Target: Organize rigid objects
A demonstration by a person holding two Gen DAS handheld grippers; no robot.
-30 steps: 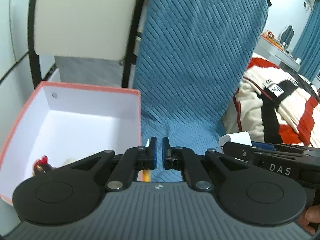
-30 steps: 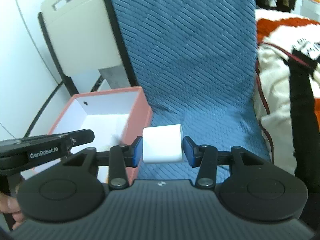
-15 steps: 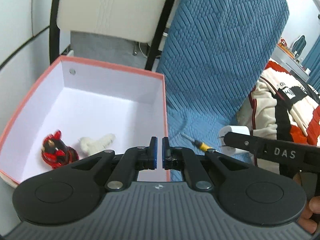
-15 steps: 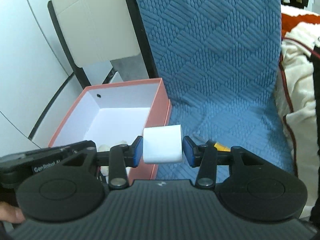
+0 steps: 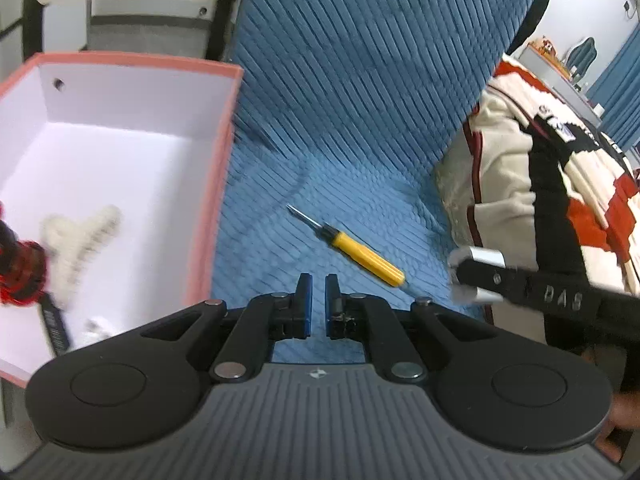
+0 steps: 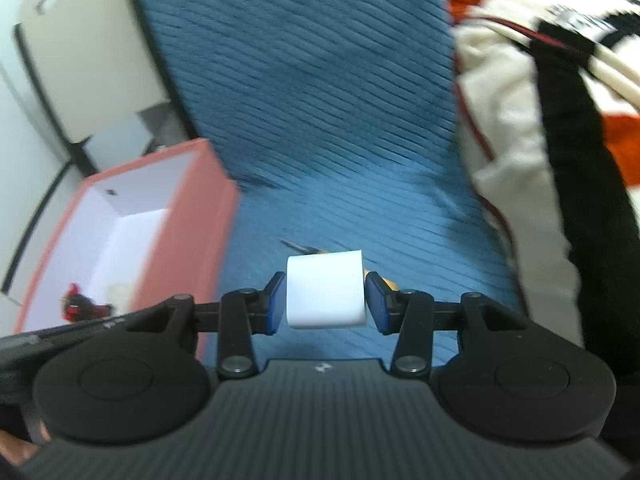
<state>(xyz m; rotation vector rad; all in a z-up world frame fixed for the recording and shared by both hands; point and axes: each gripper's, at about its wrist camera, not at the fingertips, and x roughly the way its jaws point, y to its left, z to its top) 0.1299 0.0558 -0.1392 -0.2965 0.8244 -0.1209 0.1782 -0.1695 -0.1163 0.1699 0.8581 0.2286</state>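
A yellow-handled screwdriver [image 5: 352, 248] lies on the blue quilted seat [image 5: 328, 184], just ahead and right of my left gripper [image 5: 316, 306], which is shut and empty. My right gripper [image 6: 325, 300] is shut on a white block [image 6: 325, 290] and holds it above the seat; the block [image 5: 474, 258] also shows at the right of the left wrist view. The screwdriver's tip [image 6: 294, 245] peeks out behind the block. A pink box [image 5: 212, 208] with a white inside stands at the left, holding a red-black toy [image 5: 20, 276] and a white clip [image 5: 80, 228].
A cream, red and black garment [image 5: 560, 184] is heaped on the right of the seat. The blue seat back [image 5: 360, 48] rises behind. A beige panel with a black frame [image 6: 88, 52] stands behind the box.
Both grippers have tilted down and swung right, away from the box, so the screwdriver now lies close ahead of the left gripper. The right gripper still holds the white block.
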